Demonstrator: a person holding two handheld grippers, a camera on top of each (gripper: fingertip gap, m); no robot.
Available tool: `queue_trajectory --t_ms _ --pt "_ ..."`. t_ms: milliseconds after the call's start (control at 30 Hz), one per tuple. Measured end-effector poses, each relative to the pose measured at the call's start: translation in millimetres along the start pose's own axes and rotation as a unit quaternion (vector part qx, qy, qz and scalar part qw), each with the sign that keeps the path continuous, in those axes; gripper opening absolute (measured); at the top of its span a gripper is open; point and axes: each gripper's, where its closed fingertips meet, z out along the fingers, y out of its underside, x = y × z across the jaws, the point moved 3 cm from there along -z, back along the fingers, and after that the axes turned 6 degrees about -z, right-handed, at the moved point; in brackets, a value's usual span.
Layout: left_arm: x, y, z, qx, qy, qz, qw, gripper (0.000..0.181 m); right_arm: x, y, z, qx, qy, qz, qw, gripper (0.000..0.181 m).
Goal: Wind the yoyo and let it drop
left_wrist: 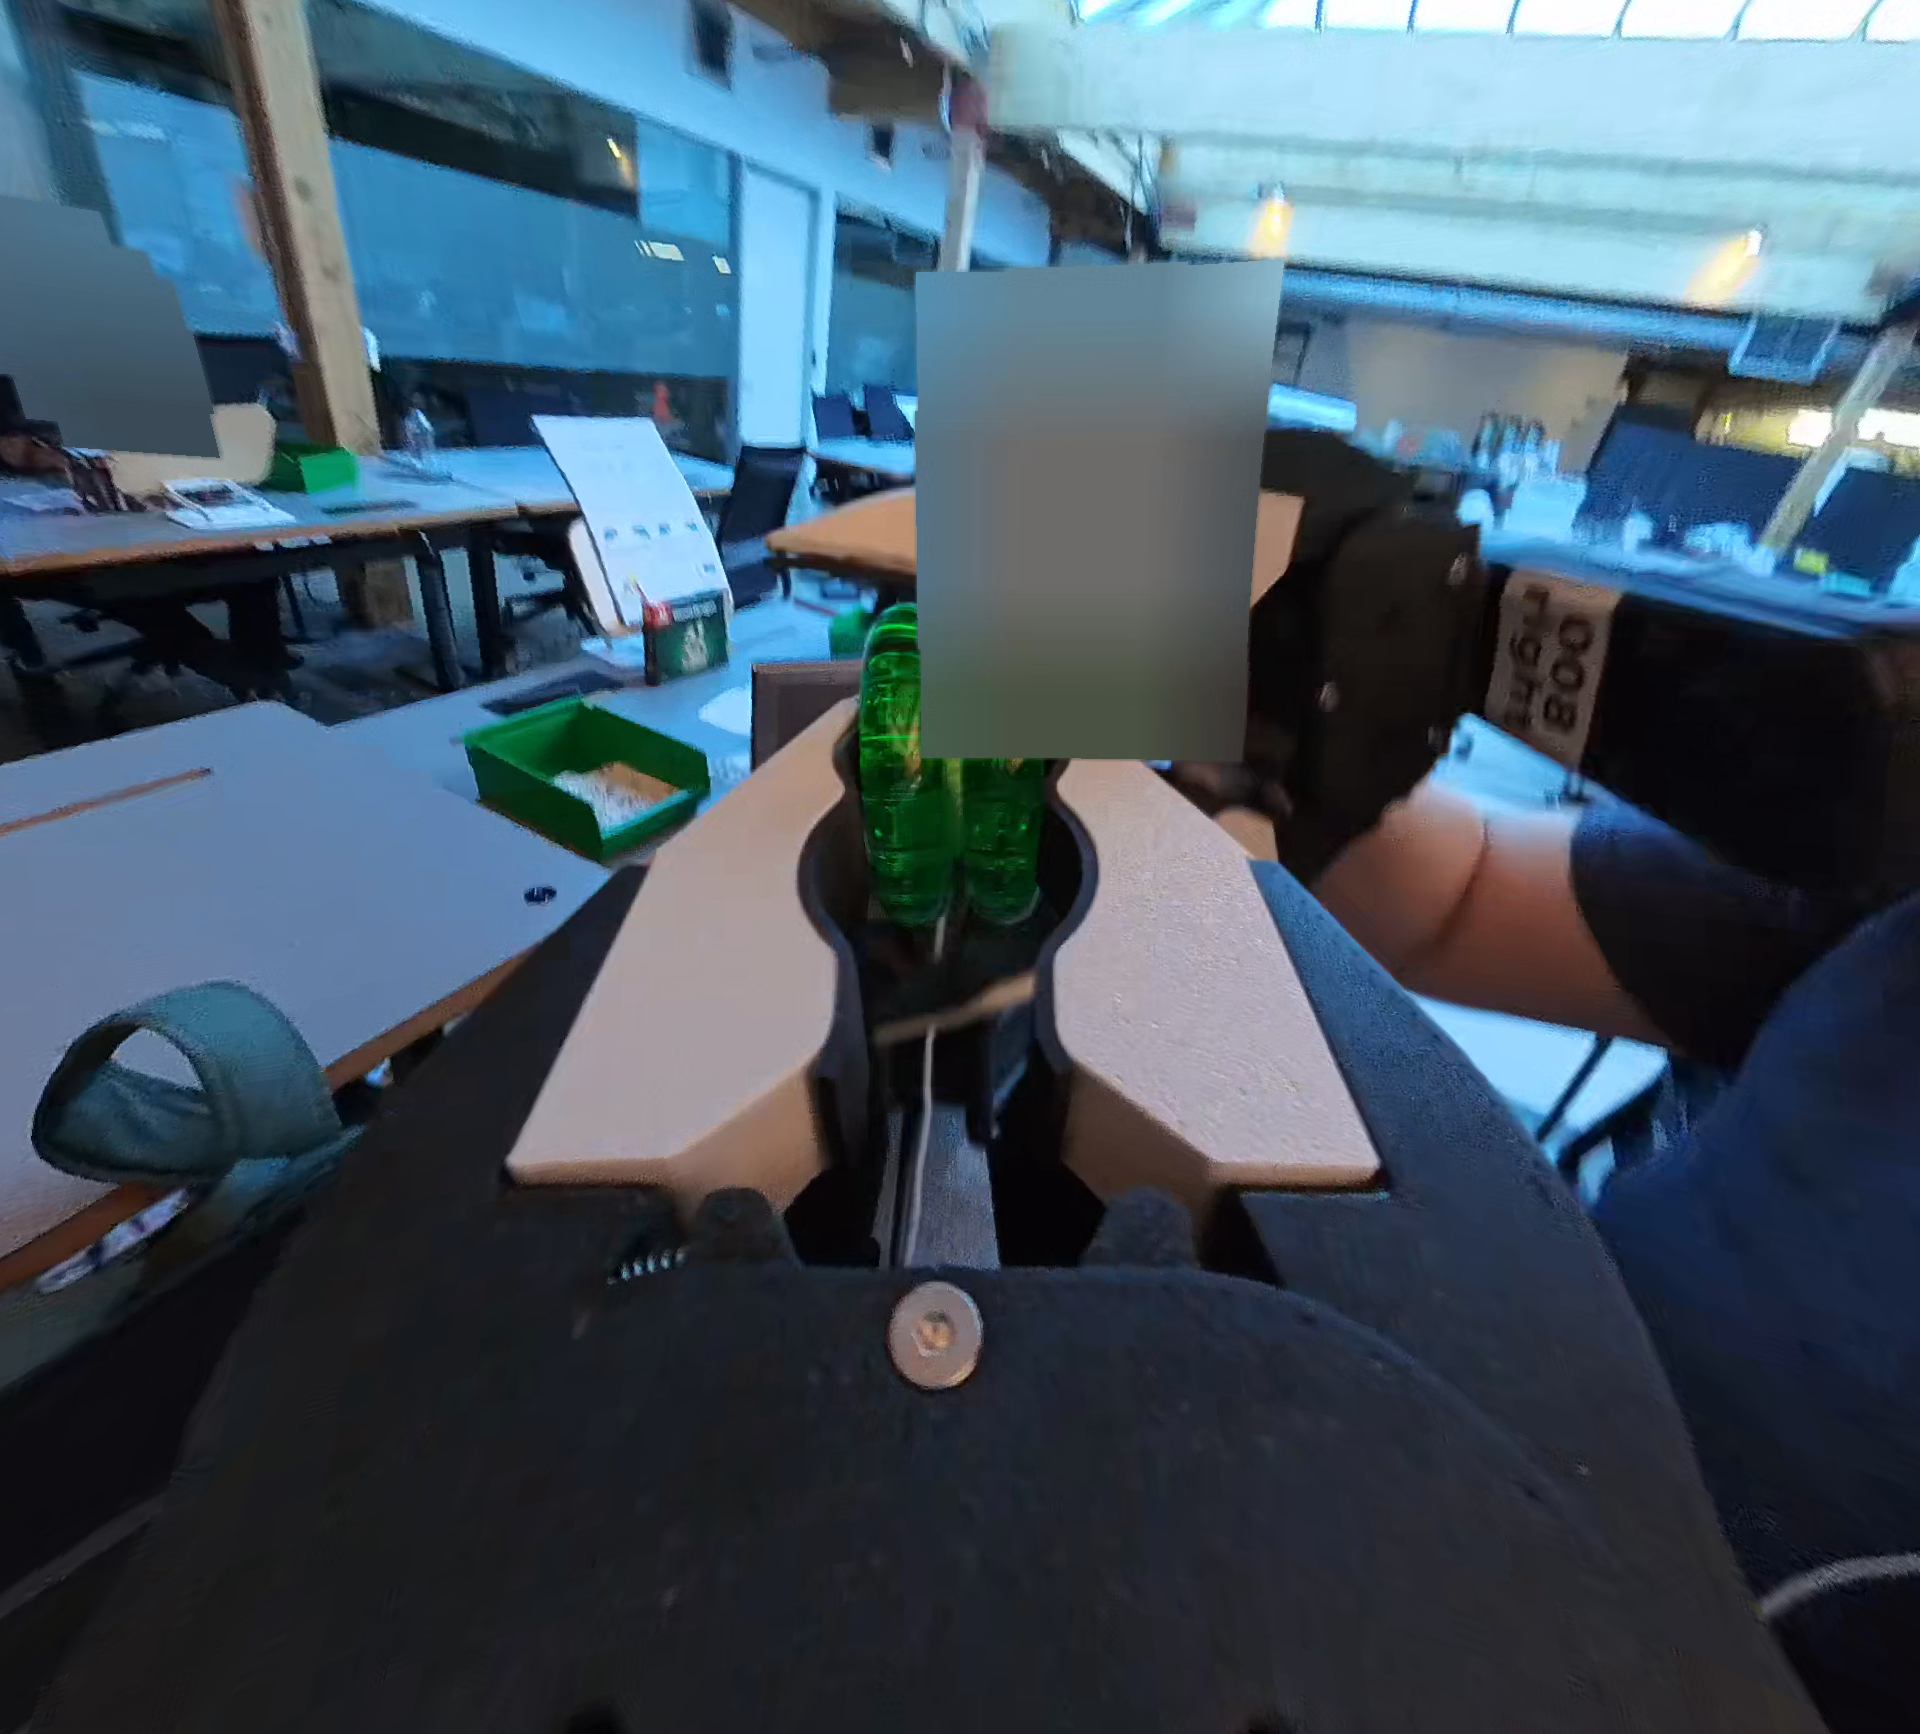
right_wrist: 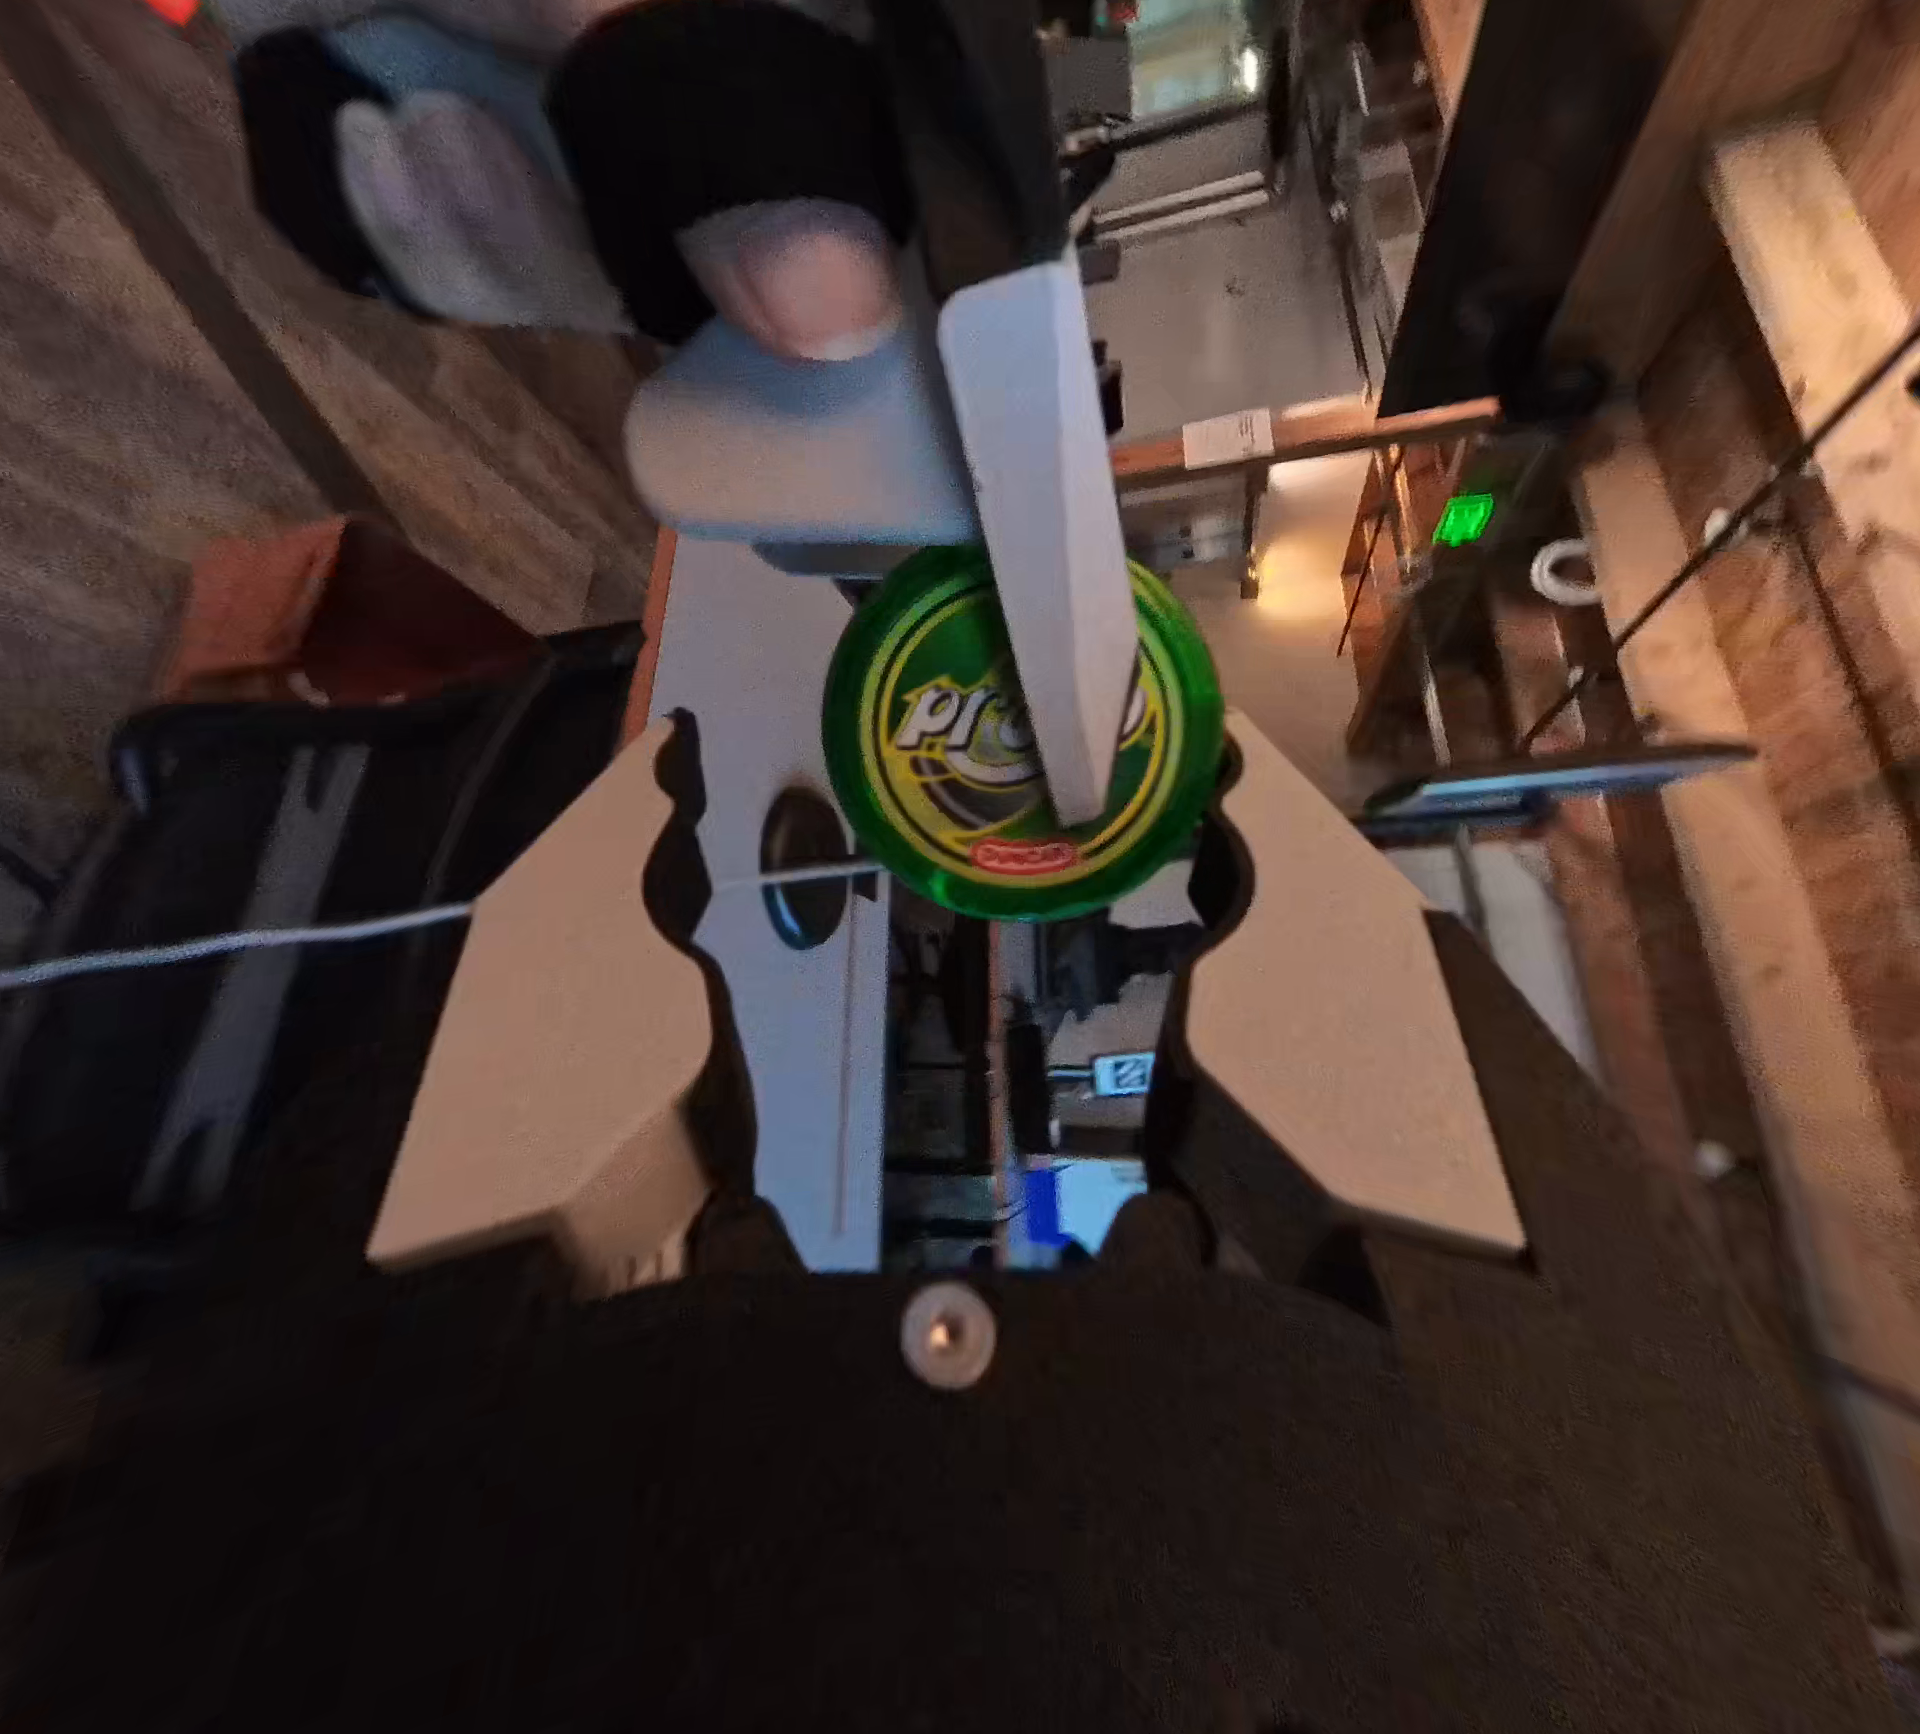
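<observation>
Clamped across the faces of the single green yoyo (left_wrist: 940, 811), the left gripper (left_wrist: 948, 863) holds it edge-on above the table's near edge (left_wrist: 239, 863), while the right gripper (right_wrist: 940, 811) stands apart just in front of the yoyo's face, holding nothing. One white string (right_wrist: 239, 941) runs out sideways past its fingertips; if it goes slack or slips off the groove, I judge the winding would tangle. Farther along sits one green bin (left_wrist: 587, 785).
</observation>
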Motion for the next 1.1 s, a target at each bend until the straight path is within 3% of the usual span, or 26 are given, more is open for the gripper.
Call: queue_trajectory --t_ms 67,133,200,267,300,367,400,467,500,600,633,733,833,900,1000,1100 --pt "-1.2 -1.7 -1.3 0.03 -0.009 -0.008 0.999 0.026 0.4 -2.2 7.4 -0.01 0.054 0.075 0.996 0.1" --pt "-2.4 3.8 1.0 0.051 -0.022 -0.002 0.998 0.026 9.3 3.6 6.7 -0.035 0.118 0.114 0.986 0.068" --pt "-1.4 5.3 0.3 0.068 -0.021 -0.003 0.997 0.027 10.0 3.5 6.1 -0.023 0.111 0.112 0.987 0.068" --pt "-1.6 6.5 2.2 0.032 -0.004 -0.012 0.999 0.028 7.8 4.6 4.7 -0.026 0.07 0.042 0.996 0.068" --pt "-1.0 7.3 4.6 -0.002 0.018 -0.021 1.0 0.03 1.9 0.5 2.1 -0.008 0.038 -0.041 0.998 0.068" --pt "7.7 18.6 9.4 -0.086 0.07 -0.045 0.993 0.035 -11.2 -8.9 -4.2 0.042 0.009 -0.21 0.977 0.066" --pt "8.2 22.5 11.0 -0.114 0.077 -0.045 0.989 0.036 -14.7 -8.3 -4.6 0.043 -0.011 -0.238 0.97 0.066" --pt "5.1 20.0 11.1 -0.119 0.069 -0.026 0.99 0.032 -10.8 -4.8 -1.8 0.029 -0.027 -0.207 0.977 0.067" --pt "3.5 14.5 9.7 -0.109 0.061 -0.016 0.992 0.032 -4.0 -2.2 0.6 0.018 -0.011 -0.165 0.986 0.077" --pt "-2.2 -8.7 3.5 -0.031 0.025 0.001 0.999 0.032 10.5 8.1 8.5 -0.023 0.042 0.021 0.999 0.102" --pt "-3.5 -16.8 1.0 0.001 0.018 -0.002 1.0 0.032 13.0 7.2 9.6 -0.018 0.068 0.064 0.995 0.101" --pt "-3.4 -22.6 1.6 0.041 0.01 0.0 0.999 0.032 23.2 -0.4 6.8 0.009 0.142 0.129 0.981 0.067" --pt "-5.5 -19.6 1.2 0.048 -0.005 0.005 0.999 0.032 22.3 2.6 8.6 0.008 0.108 0.129 0.986 0.062" --pt "-9.5 -13.6 2.2 0.014 -0.002 -0.005 1.0 0.032 18.4 5.9 9.8 0.012 0.04 0.092 0.995 0.062" --pt "-6.3 3.6 8.3 -0.077 0.043 -0.047 0.995 0.034 9.2 8.7 4.2 0.033 -0.029 -0.133 0.99 0.062" --pt "-5.6 13.7 10.7 -0.125 0.062 -0.047 0.989 0.033 1.0 9.1 1.0 0.018 -0.1 -0.194 0.976 0.062"
